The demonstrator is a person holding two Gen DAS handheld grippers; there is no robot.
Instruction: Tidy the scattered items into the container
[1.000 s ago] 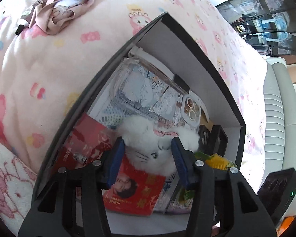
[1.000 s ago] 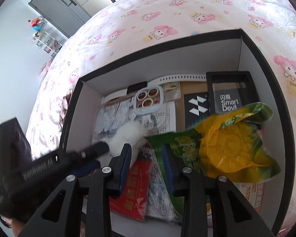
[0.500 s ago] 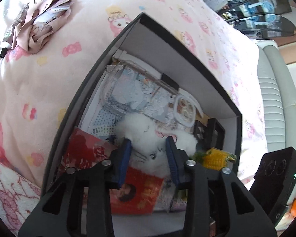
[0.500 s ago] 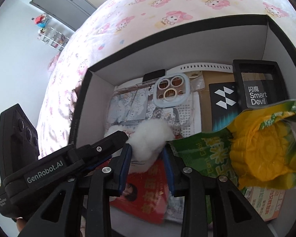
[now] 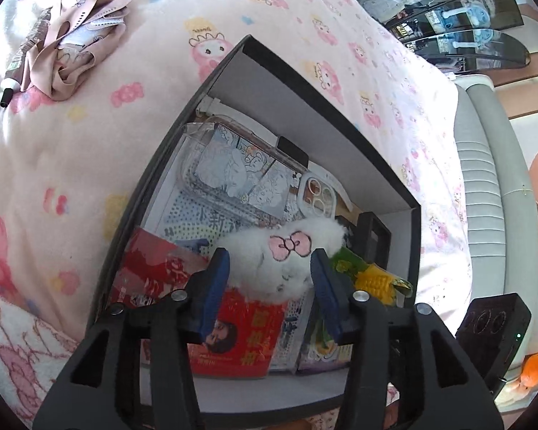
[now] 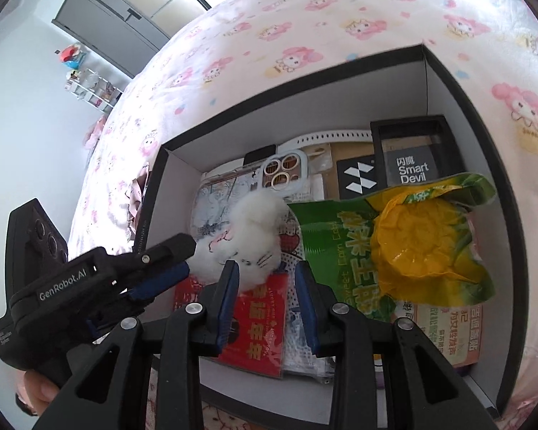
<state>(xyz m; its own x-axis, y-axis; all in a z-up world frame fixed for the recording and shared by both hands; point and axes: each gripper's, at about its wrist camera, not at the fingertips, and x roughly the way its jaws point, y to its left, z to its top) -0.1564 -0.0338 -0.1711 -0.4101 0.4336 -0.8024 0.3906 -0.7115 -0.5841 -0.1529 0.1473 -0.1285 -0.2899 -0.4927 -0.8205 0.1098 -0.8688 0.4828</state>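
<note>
Out on the blanket, pink straps [image 5: 73,41] and a pen [image 5: 25,57] are left untidied. Inside the box [image 5: 306,96], the white plush [image 5: 287,261] is being released by the opening left gripper [image 5: 269,279]. The right gripper [image 6: 267,295] is held half-spread, empty.

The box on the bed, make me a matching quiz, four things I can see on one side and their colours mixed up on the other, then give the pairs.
Things:
1. plush toy
2. corn packet
3. booklet
4. Smart Devil box

Colours:
A. black with white lettering
B. red with gold characters
C. white with a pink bow
D. green and yellow

Pairs: 1-C, 2-D, 3-B, 4-A

All four lie inside the black-walled box on the pink bedspread.
</note>
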